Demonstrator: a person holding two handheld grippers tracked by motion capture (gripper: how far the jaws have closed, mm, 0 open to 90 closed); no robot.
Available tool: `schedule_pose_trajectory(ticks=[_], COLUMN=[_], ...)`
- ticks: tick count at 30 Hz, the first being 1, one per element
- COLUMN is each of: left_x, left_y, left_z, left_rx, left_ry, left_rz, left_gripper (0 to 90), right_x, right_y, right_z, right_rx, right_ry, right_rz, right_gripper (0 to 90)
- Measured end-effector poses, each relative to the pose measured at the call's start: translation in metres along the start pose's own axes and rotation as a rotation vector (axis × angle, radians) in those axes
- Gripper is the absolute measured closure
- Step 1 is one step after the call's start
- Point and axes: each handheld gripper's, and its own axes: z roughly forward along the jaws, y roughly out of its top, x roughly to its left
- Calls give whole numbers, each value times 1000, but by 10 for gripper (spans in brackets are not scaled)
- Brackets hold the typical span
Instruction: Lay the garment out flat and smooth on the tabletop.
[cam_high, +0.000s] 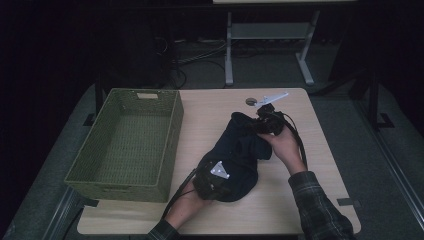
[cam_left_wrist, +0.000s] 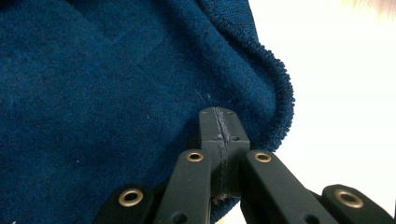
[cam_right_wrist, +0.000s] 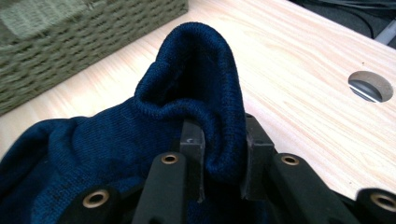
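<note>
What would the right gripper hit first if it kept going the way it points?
The right gripper already has the sweater fold between its jaws; beyond it, probably bare table, with the basket off to one side.

We see a dark navy knitted garment (cam_high: 235, 157), its ribbed hem a deeper blue, lying across a pale wood-grain counter (cam_high: 210, 112). Beside it we note an olive-green woven basket (cam_high: 127, 145) and black tongs in both hands, the left tongs (cam_left_wrist: 218, 128) set with brass-coloured rivets and the right tongs (cam_right_wrist: 219, 144) likewise. The sleeve (cam_high: 317, 207) at the near edge is a dark plaid.
</note>
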Motion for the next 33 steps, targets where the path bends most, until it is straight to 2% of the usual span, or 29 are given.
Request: schedule_pose_trajectory(ticks=[1,4,5,6,9,12,13,15,16,17,18,20,23,25,26,28,31,33], left_x=[0,0,0,0,1,1,1,1,1,1,1,2,2,2,2,2,2,2], left_y=[0,0,0,0,0,0,0,0,0,0,0,0,0,0,-1,-1,-1,-1], left_z=[0,0,0,0,0,0,0,0,0,0,0,0,0,0,0,0,0,0], left_rx=[-2,0,0,-3,-4,0,0,-3,-4,-4,-1,-1,-5,-5,-9,-8,-10,-12], left_ry=[0,-3,-3,-4,-5,-4,-3,-2,-4,-4,-6,-7,-8,-9,-11,-11,-11,-10], left_rz=[0,-4,-4,-5,-4,-3,-3,-5,-7,-7,-4,-4,-8,-7,-12,-13,-13,-15], left_gripper=[900,900,900,900,900,900,900,900,900,900,900,900,900,900,900,900,900,900], right_x=[-2,-2,-2,-2,-1,-2,-3,-3,-3,-3,-4,-3,-1,0,3,4,10,11], right_y=[1,2,2,2,2,1,0,-1,-4,-4,-9,-11,-29,-32,-42,-46,-65,-68], right_z=[6,12,12,13,9,3,-7,-11,-21,-21,-29,-31,-45,-47,-53,-55,-61,-62], right_rx=[12,28,28,32,25,11,-22,-33,-50,-50,-59,-61,-72,-71,-71,-69,-64,-59], right_ry=[-2,-10,-10,-17,-30,-28,-41,-42,-44,-44,-44,-47,-41,-38,-31,-32,-23,-20], right_rz=[-2,-6,-6,-2,-1,11,20,19,28,28,33,37,49,53,57,57,63,67], right_gripper=[721,643,643,556,475,453,426,425,416,416,413,413,413,413,413,414,417,417])
